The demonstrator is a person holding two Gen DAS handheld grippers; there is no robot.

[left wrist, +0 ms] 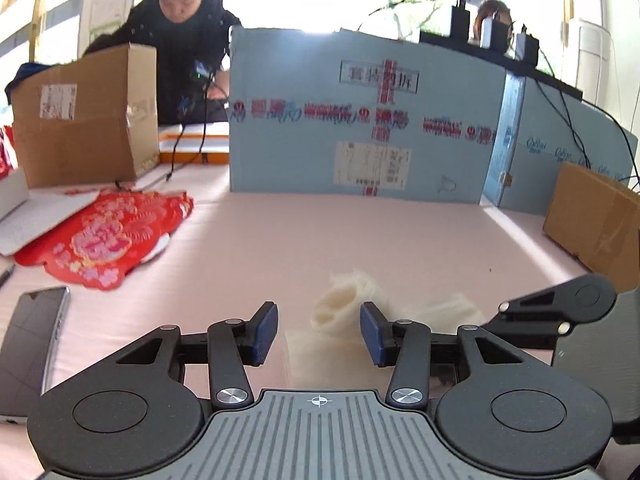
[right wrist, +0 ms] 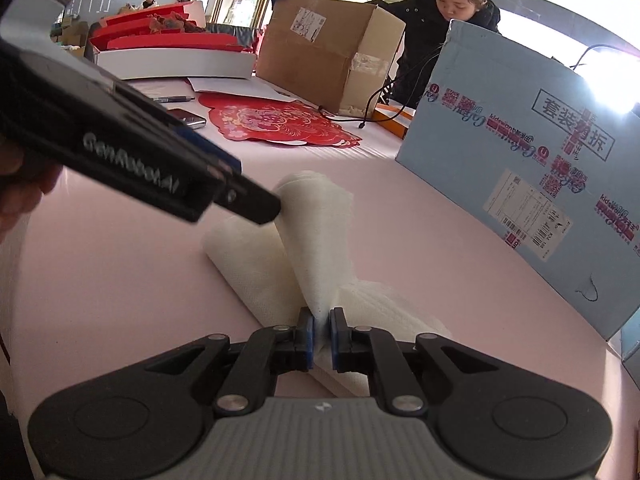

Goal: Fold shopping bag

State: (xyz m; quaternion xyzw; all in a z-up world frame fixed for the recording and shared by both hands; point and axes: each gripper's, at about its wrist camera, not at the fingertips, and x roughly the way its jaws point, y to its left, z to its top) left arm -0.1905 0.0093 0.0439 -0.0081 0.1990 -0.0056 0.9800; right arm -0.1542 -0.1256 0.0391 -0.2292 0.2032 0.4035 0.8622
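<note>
The shopping bag (right wrist: pixel 316 236) is white, thin and soft. It lies crumpled and partly rolled on the pink table (right wrist: pixel 440 248). My right gripper (right wrist: pixel 321 332) is shut on a raised fold at the bag's near end. In the left wrist view the bag (left wrist: pixel 340 308) shows just beyond my left gripper (left wrist: pixel 318 320). Its blue pads (left wrist: pixel 266 328) stand apart and press on nothing. From the right wrist view, my left gripper (right wrist: pixel 240 180) hangs above the bag's far roll. The right gripper's body (left wrist: pixel 560 304) shows at the right in the left wrist view.
A large light-blue carton (left wrist: pixel 360 120) stands across the back of the table. A brown box (left wrist: pixel 84 120) and a red paper-cut (left wrist: pixel 104 236) lie at the left, with a phone (left wrist: pixel 32 328) near the front. Another brown box (left wrist: pixel 592 220) sits at the right. A person in a black coat (left wrist: pixel 180 20) leans in behind.
</note>
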